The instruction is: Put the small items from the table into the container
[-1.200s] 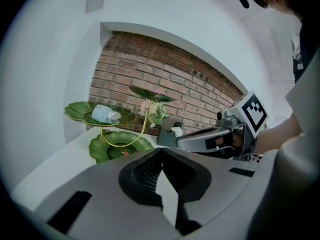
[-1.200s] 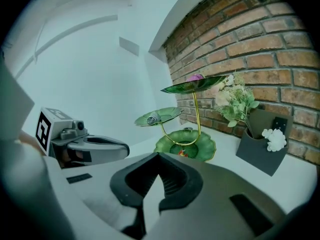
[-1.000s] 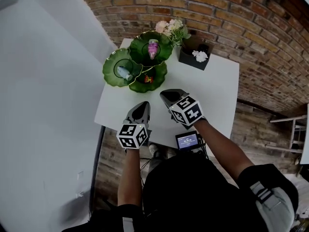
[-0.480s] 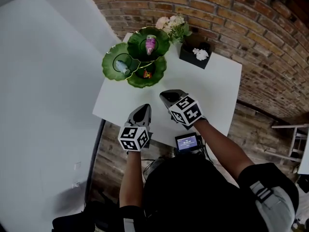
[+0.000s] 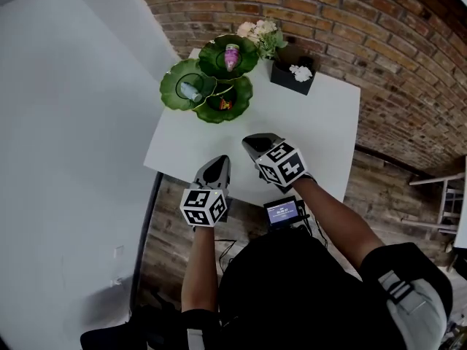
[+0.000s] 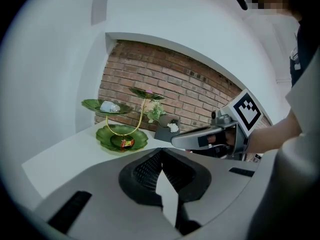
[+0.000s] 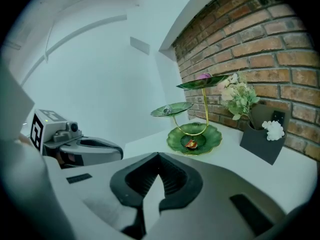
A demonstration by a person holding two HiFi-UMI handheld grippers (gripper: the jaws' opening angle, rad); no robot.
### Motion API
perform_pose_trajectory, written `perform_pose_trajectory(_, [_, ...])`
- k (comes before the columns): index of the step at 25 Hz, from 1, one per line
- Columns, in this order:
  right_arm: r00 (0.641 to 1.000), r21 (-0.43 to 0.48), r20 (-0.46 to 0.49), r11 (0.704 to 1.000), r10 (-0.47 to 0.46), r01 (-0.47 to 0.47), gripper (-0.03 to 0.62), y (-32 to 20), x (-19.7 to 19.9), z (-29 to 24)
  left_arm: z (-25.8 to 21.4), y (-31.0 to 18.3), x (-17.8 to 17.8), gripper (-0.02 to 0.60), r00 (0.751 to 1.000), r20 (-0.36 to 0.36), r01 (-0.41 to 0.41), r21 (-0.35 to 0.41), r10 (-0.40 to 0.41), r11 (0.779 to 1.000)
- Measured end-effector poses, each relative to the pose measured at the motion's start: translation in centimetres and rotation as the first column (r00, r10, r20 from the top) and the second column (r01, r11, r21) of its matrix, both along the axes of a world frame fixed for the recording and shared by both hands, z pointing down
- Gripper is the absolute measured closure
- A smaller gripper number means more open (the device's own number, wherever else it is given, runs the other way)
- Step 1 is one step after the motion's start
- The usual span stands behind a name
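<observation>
A stand of three green leaf dishes point(image 5: 216, 86) stands at the table's far left corner. A pink item point(image 5: 232, 55) lies in the top dish, a pale one point(image 5: 191, 92) in the left dish and a red one point(image 5: 225, 104) in the low dish point(image 7: 195, 138). My left gripper point(image 5: 219, 160) hangs shut and empty over the table's near edge. My right gripper point(image 5: 251, 141) is beside it, a little farther in over the white table point(image 5: 314, 133), also shut and empty. Both point toward the stand, well short of it.
A black box with something white on it point(image 5: 293, 76) and a bunch of pale flowers point(image 5: 261, 35) stand at the back by the brick wall. A small screen device point(image 5: 283, 211) sits at the near edge. A white wall runs along the left.
Both grippers have drawn back from the stand toward the table's near edge, staying shut and side by side. The items in the dishes have not moved.
</observation>
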State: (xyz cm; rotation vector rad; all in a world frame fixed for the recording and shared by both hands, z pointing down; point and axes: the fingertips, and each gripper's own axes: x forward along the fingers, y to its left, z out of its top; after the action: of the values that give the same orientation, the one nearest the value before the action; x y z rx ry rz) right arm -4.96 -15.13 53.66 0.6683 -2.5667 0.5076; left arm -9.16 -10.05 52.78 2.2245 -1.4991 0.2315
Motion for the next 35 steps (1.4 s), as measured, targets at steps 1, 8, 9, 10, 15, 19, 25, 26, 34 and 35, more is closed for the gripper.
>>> perform_pose_trajectory(1, [1.0, 0.003, -0.003, 1.0, 0.001, -0.001, 0.579, 0.7, -0.2, -0.1, 0.0, 0.7, -0.3, 0.571, 1.0, -0.005, 0.0, 0.001, 0.0, 1.0])
perform_pose_trajectory(8, [0.999, 0.019, -0.019, 0.999, 0.031, -0.031, 0.579, 6.1, -0.9, -0.5, 0.1, 6.2, -1.4, 0.571, 0.999, -0.028, -0.024, 0.014, 0.024, 1.0])
perform_pose_trajectory(9, [0.999, 0.022, -0.023, 0.999, 0.037, -0.037, 0.579, 6.9, -0.9, -0.5, 0.1, 7.0, -1.4, 0.571, 0.999, -0.027, -0.028, 0.017, 0.029, 0.999])
perform_pose_trajectory(10, [0.999, 0.026, -0.026, 0.999, 0.044, -0.043, 0.579, 7.8, -0.9, -0.5, 0.1, 7.8, -1.5, 0.571, 0.999, -0.025, -0.033, 0.018, 0.034, 0.999])
perform_pose_trajectory(15, [0.996, 0.051, -0.027, 0.995, 0.086, -0.085, 0.579, 11.8, -0.4, -1.0, -0.4, 11.7, -1.3, 0.571, 0.998, -0.014, -0.061, 0.027, 0.061, 0.998])
perform_pose_trajectory(19, [0.993, 0.06, -0.019, 0.991, 0.119, -0.117, 0.579, 14.8, 0.4, -1.7, -1.0, 14.7, -0.5, 0.571, 0.995, -0.012, -0.103, 0.031, 0.103, 0.994])
perform_pose_trajectory(25, [0.988, 0.062, -0.026, 0.987, 0.151, -0.149, 0.579, 18.7, 2.2, -1.8, -1.6, 18.4, 1.7, 0.571, 0.984, -0.036, -0.174, 0.042, 0.176, 0.984])
perform_pose_trajectory(26, [0.988, 0.062, -0.029, 0.987, 0.153, -0.151, 0.579, 19.3, 2.5, -1.8, -1.5, 18.9, 2.1, 0.571, 0.982, -0.044, -0.18, 0.042, 0.182, 0.983])
perform_pose_trajectory(34, [0.985, 0.069, -0.038, 0.984, 0.168, -0.165, 0.579, 20.9, 5.8, -2.2, -1.4, 20.4, 4.9, 0.571, 0.977, -0.088, -0.192, 0.037, 0.195, 0.981])
perform_pose_trajectory(35, [0.986, 0.069, -0.039, 0.984, 0.165, -0.162, 0.579, 21.0, 6.2, -2.2, -1.5, 20.5, 5.2, 0.571, 0.977, -0.092, -0.189, 0.037, 0.192, 0.981])
